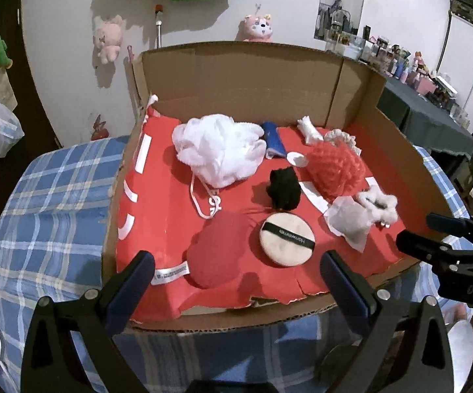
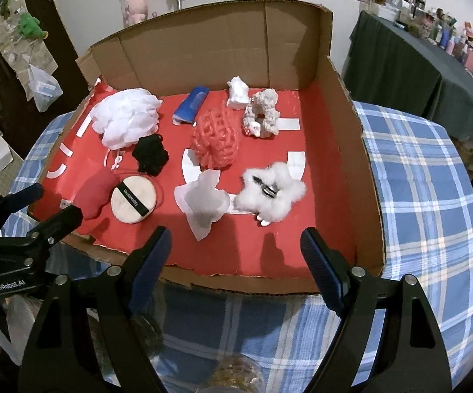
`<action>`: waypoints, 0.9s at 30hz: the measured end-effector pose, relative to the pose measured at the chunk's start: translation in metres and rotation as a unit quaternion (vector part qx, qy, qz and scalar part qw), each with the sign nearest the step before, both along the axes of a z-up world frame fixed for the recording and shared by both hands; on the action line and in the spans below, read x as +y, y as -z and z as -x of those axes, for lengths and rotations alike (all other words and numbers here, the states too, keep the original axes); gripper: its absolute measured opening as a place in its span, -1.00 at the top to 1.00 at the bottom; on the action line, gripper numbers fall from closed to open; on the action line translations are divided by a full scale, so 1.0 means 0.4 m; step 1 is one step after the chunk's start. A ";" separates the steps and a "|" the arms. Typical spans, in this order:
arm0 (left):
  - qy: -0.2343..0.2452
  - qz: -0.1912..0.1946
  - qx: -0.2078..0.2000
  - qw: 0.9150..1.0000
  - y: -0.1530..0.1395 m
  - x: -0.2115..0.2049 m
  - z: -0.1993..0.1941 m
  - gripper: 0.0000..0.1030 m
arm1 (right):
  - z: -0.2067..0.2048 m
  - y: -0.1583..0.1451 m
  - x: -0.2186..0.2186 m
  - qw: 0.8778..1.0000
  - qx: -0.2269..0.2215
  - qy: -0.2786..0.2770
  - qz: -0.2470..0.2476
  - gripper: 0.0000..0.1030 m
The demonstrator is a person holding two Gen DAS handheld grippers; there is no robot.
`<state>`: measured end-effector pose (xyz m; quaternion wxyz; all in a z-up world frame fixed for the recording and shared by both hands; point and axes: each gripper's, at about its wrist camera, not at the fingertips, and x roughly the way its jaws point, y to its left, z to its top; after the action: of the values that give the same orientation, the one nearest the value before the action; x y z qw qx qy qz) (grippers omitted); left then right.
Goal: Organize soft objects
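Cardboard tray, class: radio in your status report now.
Left hand-held gripper open, empty; right hand-held gripper open, empty. Powder puff, white mesh sponge loose in cardboard tray. Nothing blocking.

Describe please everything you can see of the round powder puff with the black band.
The powder puff is a round, flat, cream pad that looks soft and plush. A black band with small white lettering crosses its top. It lies flat on the red lining near the front of the cardboard box. The red cushion lies right beside it, seemingly touching. No gripper touches it.
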<state>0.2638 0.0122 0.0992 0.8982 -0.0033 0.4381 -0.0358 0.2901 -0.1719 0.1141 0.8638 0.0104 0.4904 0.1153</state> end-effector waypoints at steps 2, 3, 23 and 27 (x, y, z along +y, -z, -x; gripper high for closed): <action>-0.003 0.002 0.005 1.000 0.009 0.002 -0.002 -0.99 | -0.001 0.004 0.003 1.000 0.001 -0.002 0.003 -0.57; -0.004 0.004 0.009 1.000 0.013 0.003 -0.004 -0.99 | -0.002 0.008 0.004 1.000 0.004 -0.004 0.003 -0.57; -0.011 0.001 0.037 0.999 0.035 0.001 -0.024 -0.99 | -0.006 0.020 -0.002 1.000 0.012 -0.003 0.001 -0.57; -0.011 -0.003 0.036 0.999 0.035 -0.002 -0.025 -0.99 | -0.008 0.021 -0.001 1.000 0.011 -0.005 0.003 -0.57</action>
<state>0.2739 0.0116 0.0852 0.8824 -0.0067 0.4699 -0.0241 0.2932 -0.1725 0.1058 0.8576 0.0065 0.5006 0.1177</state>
